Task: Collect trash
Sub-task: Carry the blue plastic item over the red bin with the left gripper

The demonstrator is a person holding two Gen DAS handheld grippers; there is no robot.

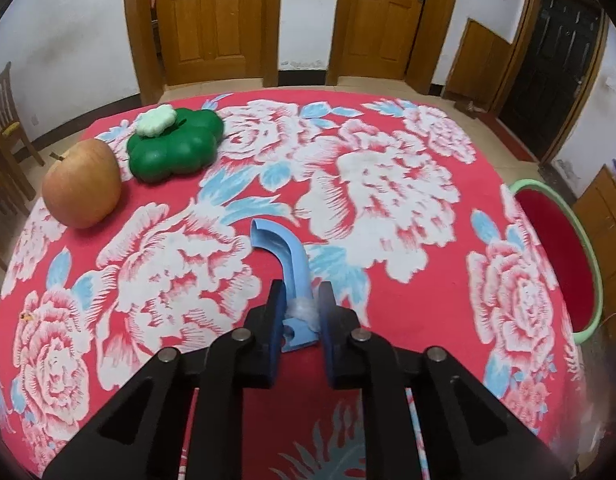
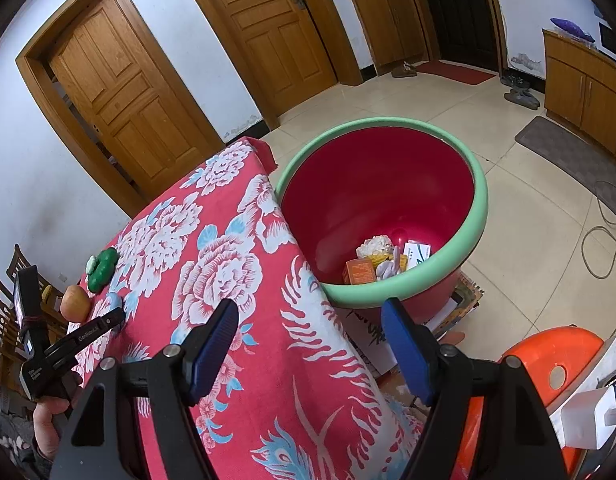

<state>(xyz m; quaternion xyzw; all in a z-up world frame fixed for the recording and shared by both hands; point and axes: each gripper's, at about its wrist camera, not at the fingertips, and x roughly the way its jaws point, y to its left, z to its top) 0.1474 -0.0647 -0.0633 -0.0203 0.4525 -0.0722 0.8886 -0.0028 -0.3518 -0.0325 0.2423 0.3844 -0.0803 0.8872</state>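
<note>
Left gripper (image 1: 302,300): clamped on the near end of the blue scrap (image 1: 292,264).
Right gripper (image 2: 309,344): jaws wide apart, holding nothing.
Risk: end-grip may let the scrap swing and drop short of the bin (image 2: 481,200) on the right.

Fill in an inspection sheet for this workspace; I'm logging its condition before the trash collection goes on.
Surface: table under a red floral tablecloth.
Job's things: blue plastic piece on the cloth; red bin with green rim on the floor beside the table, scraps inside.
Clutter: apple; green clover-shaped box with a white piece on top.
Grippers: left hand-held gripper shut on the blue plastic piece; right hand-held gripper open, empty.
Cables: cord looped on the floor tiles.
Surroundings: wooden doors, cabinets, orange stool, chair.
</note>
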